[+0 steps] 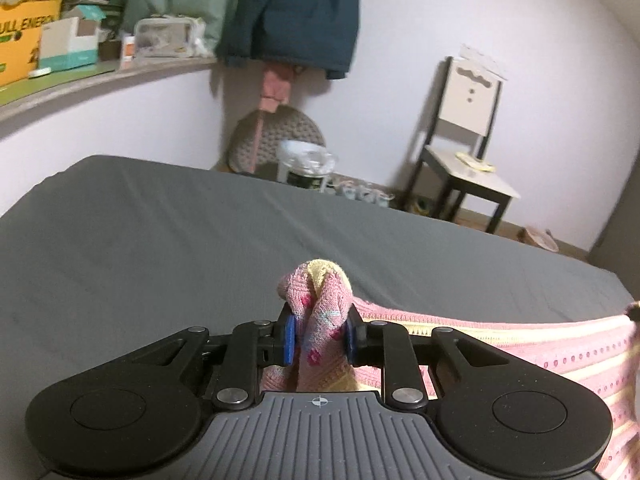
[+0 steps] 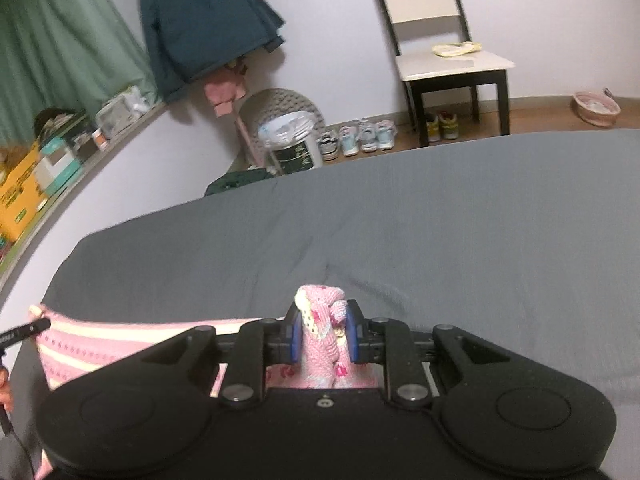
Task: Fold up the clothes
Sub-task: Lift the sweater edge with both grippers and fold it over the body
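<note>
Cloth (image 1: 500, 344), soft and light, sags lower-frame between left gripper (image 1: 319, 338) and right gripper (image 2: 322, 336), each clamping a corner.

Dim indoor light, soft shadows, slight motion blur, strong fisheye bending at edges

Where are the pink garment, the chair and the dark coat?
pink garment (image 1: 320, 304): left wrist view, bunched corner.
chair (image 2: 452, 62): right wrist view, pale seat.
dark coat (image 2: 200, 20): right wrist view, middle.
</note>
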`<state>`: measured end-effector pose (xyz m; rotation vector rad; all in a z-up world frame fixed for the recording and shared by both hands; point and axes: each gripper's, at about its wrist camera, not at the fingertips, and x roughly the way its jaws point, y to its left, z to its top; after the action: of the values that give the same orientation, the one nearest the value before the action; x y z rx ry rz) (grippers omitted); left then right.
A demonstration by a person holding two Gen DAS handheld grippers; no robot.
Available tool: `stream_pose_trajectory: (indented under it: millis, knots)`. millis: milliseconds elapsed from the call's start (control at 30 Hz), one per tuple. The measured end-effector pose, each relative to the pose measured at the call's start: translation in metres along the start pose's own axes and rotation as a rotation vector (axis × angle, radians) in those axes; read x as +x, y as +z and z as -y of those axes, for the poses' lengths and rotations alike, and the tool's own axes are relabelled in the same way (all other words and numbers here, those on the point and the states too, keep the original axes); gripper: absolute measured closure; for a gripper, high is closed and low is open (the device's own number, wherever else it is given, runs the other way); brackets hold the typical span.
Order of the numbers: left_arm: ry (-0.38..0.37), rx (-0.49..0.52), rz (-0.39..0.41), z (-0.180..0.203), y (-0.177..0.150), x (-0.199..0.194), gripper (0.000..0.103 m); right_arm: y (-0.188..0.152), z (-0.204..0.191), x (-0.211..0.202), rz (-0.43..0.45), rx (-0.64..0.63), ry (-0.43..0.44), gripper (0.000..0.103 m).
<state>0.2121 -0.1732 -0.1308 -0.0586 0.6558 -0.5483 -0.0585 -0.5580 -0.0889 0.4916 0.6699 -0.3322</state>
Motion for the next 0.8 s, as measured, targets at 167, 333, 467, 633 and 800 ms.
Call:
stream_pose_trajectory:
  millis: [167, 333, 467, 633, 800]
  knots:
    - [-0.143, 0.027, 0.061, -0.012, -0.026, -0.053, 0.079, -0.031, 0.012, -0.054, 0.076, -0.051, 0.126, 0.082]
    - [-0.276, 0.096, 0.138, -0.035, -0.069, -0.135, 0.079, -0.084, 0.029, -0.117, 0.136, -0.093, 0.230, 0.082]
    - [-0.341, 0.154, 0.140, -0.047, -0.104, -0.179, 0.079, -0.133, 0.027, -0.145, 0.105, -0.161, 0.242, 0.082]
    - [-0.340, 0.266, 0.095, -0.042, -0.151, -0.209, 0.077, -0.183, 0.022, -0.143, 0.018, -0.233, 0.154, 0.075]
    - [-0.231, 0.448, 0.039, -0.024, -0.190, -0.217, 0.048, -0.205, 0.000, -0.144, 0.008, -0.389, 0.047, 0.055]
